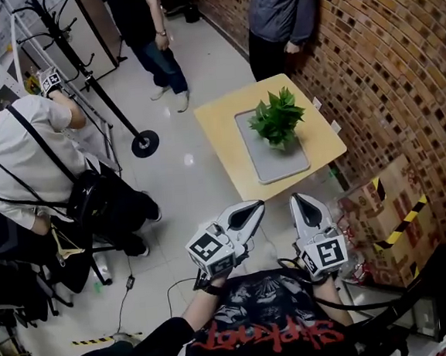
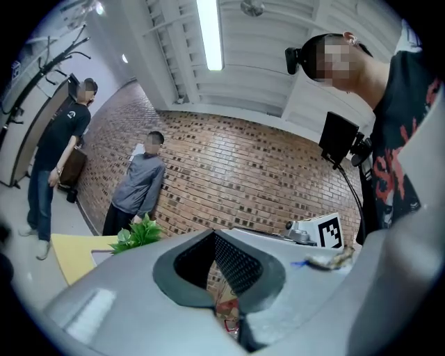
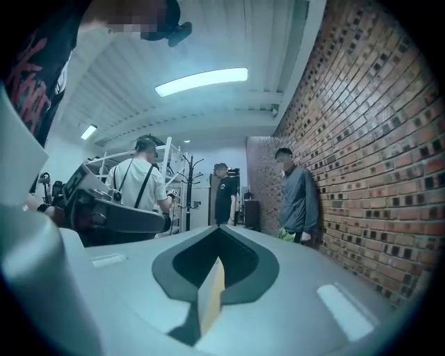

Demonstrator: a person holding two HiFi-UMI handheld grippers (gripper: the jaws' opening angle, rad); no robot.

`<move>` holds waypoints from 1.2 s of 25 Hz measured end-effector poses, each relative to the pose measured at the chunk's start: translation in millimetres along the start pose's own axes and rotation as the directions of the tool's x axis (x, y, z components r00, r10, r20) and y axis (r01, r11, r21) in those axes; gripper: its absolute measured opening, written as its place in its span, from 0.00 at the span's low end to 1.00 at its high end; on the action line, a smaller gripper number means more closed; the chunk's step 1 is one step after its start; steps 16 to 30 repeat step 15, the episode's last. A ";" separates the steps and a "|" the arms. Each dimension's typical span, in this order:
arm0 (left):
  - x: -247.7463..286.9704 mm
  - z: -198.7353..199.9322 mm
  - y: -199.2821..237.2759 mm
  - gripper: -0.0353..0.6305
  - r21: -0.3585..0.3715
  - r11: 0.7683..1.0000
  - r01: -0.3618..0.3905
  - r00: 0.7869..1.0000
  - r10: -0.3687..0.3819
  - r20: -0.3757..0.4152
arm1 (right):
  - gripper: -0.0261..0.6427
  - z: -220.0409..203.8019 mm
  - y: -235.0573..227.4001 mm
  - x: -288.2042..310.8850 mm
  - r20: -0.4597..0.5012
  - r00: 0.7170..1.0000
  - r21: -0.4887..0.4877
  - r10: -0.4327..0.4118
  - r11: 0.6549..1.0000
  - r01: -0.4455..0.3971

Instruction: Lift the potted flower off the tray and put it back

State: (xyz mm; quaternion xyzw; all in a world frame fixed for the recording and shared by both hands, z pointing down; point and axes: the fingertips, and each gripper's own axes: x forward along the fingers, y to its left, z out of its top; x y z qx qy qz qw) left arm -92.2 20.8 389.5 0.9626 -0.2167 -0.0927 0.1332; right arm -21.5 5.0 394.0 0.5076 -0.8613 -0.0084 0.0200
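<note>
A leafy green potted flower point(image 1: 277, 119) stands on a grey tray point(image 1: 265, 166) on a small yellow table point(image 1: 223, 131) by the brick wall. Both grippers are held close to my body, well short of the table's near edge, and point level toward it. My left gripper point(image 1: 258, 204) is shut with nothing in it; its own view point(image 2: 212, 235) shows the flower point(image 2: 139, 233) far off at the left. My right gripper point(image 1: 298, 198) is also shut and empty point(image 3: 219, 228). Its marker cube point(image 2: 327, 232) shows in the left gripper view.
A brick wall point(image 1: 382, 51) runs along the right. A person in grey point(image 1: 279, 17) stands at the table's far end, another in black point(image 1: 148, 32) beyond it. A person in white point(image 1: 27, 152) and a coat stand point(image 1: 144, 143) are at the left. A taped cardboard box point(image 1: 392, 205) sits right of me.
</note>
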 end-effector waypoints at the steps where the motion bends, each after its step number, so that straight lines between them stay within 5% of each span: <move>1: -1.1 0.6 -0.3 0.06 -0.002 1.000 0.000 1.000 0.000 0.003 | 0.04 1.8 1.7 0.0 0.002 1.000 -0.001 0.007 1.000 -0.007; 15: -4.6 -12.8 -16.5 0.06 -0.055 0.995 0.080 0.997 -0.081 -0.016 | 0.04 -1.2 18.7 -2.6 -0.021 0.998 -0.023 0.056 0.998 -0.056; 30: -4.6 -12.8 -16.5 0.06 -0.055 0.995 0.080 0.997 -0.081 -0.016 | 0.04 -1.2 18.7 -2.6 -0.021 0.998 -0.023 0.056 0.998 -0.056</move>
